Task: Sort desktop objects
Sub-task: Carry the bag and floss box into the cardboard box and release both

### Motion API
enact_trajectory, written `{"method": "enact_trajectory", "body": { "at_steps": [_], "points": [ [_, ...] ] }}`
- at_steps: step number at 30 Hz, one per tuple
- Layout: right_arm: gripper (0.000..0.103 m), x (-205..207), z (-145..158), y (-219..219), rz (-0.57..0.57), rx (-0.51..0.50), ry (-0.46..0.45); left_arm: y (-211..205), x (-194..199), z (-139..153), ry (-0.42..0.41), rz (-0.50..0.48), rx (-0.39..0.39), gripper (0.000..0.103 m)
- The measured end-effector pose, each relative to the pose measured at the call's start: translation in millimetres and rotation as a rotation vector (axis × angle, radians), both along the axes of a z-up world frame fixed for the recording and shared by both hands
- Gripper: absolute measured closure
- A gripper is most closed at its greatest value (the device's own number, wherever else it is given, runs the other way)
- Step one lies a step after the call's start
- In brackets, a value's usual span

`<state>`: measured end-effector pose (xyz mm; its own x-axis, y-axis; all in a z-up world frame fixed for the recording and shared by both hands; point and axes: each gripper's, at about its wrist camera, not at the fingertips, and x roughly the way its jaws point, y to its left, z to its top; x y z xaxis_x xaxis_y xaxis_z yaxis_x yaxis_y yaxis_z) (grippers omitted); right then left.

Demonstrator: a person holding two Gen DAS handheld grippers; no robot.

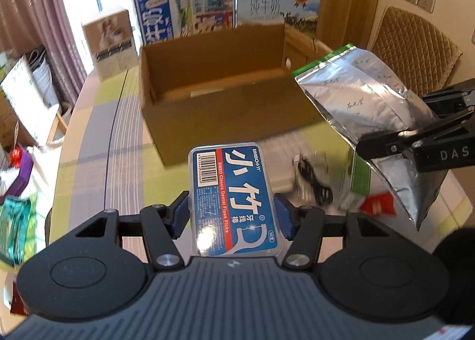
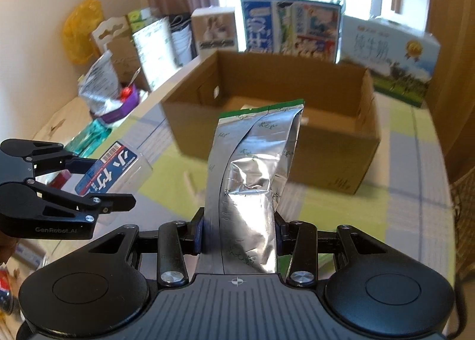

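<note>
Your left tool (image 1: 233,218) is clamped on the floss pick box (image 1: 233,200), held above the tabletop (image 1: 89,132) just short of the open cardboard box (image 1: 219,87). Your right tool (image 2: 239,236) grips the silver foil pouch (image 2: 252,179) upright before that box, whose visible floor looks bare.

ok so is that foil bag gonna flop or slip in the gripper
Probably floppy: the foil bag is creased and dented above the right gripper, and it leans in the left view. Its glossy skin may be slippery. It looks light, holding its shape from a low pinch.
</note>
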<state>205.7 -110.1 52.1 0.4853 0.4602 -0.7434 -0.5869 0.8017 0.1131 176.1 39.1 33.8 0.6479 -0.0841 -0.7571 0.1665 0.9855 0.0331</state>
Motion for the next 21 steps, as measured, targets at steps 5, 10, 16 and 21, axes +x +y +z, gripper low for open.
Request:
{"method": "enact_trajectory", "body": {
  "at_steps": [5,10,16,21],
  "points": [
    [0.064,34.0,16.5,-3.2,-0.022,0.018,-0.012,-4.0,35.4,16.6,-0.036,-0.020,0.013,0.049],
    [0.064,69.7,31.5,-0.4,-0.029,0.020,-0.035,-2.2,71.1,31.5,-0.065,-0.022,0.006,0.049],
    [0.064,109.9,42.3,3.0,-0.037,0.032,-0.038,8.0,111.6,39.2,-0.070,-0.001,-0.026,0.049],
    [0.064,145.8,46.2,4.3,-0.066,0.048,-0.028,11.4,139.8,41.5,-0.075,0.004,-0.013,0.049]
  ]
}}
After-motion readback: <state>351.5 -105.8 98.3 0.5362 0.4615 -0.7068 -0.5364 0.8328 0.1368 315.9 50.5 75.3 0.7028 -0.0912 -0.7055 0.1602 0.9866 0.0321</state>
